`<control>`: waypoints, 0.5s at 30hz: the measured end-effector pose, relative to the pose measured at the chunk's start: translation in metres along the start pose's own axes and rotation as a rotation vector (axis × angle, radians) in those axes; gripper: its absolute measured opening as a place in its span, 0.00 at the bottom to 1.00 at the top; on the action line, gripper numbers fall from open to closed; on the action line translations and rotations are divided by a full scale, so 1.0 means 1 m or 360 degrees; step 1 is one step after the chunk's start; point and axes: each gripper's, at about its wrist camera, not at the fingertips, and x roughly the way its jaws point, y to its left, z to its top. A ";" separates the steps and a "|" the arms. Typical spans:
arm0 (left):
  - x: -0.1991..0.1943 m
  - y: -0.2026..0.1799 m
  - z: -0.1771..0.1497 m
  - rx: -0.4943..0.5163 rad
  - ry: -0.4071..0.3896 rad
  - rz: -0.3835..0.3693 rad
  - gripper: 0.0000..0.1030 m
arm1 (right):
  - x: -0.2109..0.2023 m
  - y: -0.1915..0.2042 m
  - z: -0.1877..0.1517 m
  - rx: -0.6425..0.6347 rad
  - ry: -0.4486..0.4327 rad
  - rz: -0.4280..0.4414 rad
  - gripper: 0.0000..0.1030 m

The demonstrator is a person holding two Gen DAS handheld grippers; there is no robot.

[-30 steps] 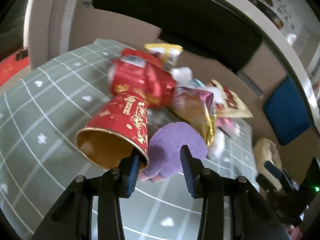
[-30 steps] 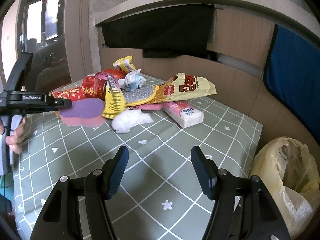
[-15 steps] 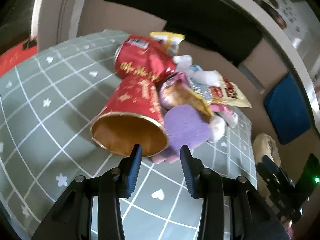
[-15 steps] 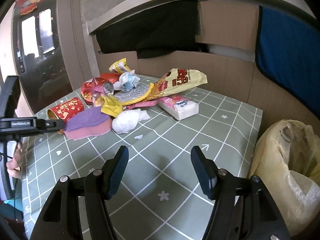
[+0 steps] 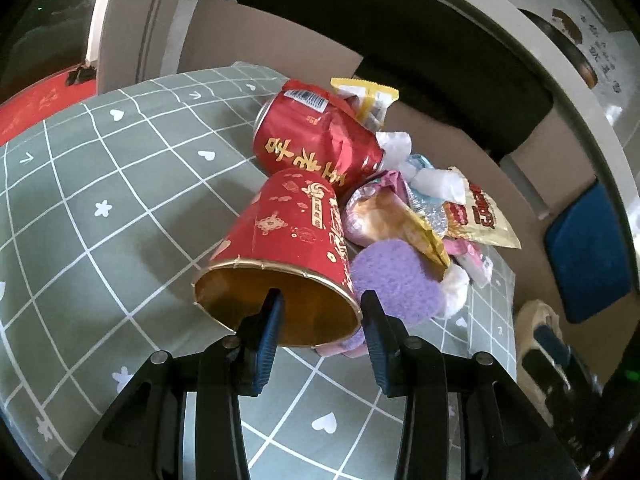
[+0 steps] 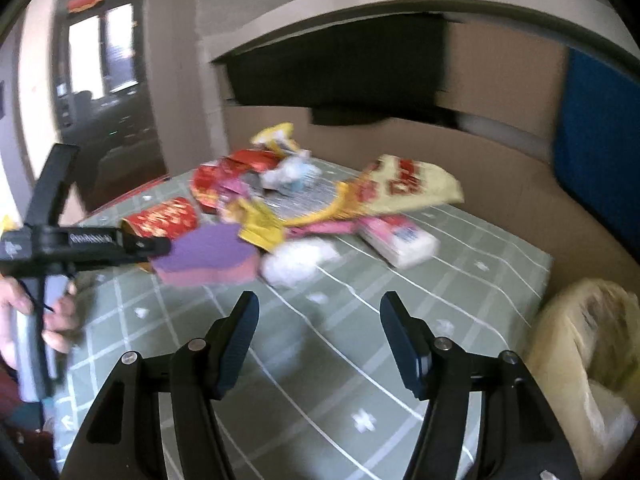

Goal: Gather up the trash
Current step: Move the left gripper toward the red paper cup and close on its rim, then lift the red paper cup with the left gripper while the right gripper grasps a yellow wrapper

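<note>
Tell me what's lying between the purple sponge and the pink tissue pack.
A crumpled white tissue wad lies between the purple sponge and the pink tissue pack, seen in the right wrist view.

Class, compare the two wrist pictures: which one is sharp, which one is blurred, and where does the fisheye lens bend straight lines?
Left wrist view: sharp; the gold print on the red paper cup reads crisply, and the tablecloth grid curves near the edges. Right wrist view: motion-smeared; the snack bag lettering and the yellow trash bag are soft, and the shelf edge above bows.
</note>
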 end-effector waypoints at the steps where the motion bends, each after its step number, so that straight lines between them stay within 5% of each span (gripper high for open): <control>1: -0.002 0.000 0.000 0.0007 -0.0012 0.0011 0.39 | 0.006 0.004 0.008 -0.0027 0.0015 0.0040 0.59; 9: -0.015 0.015 -0.002 0.0118 -0.0092 0.0150 0.39 | 0.080 0.030 0.056 -0.0120 0.0187 0.0201 0.59; 15: -0.011 0.035 -0.007 0.0052 -0.0080 0.0169 0.39 | 0.137 0.046 0.074 -0.0181 0.0292 0.0134 0.49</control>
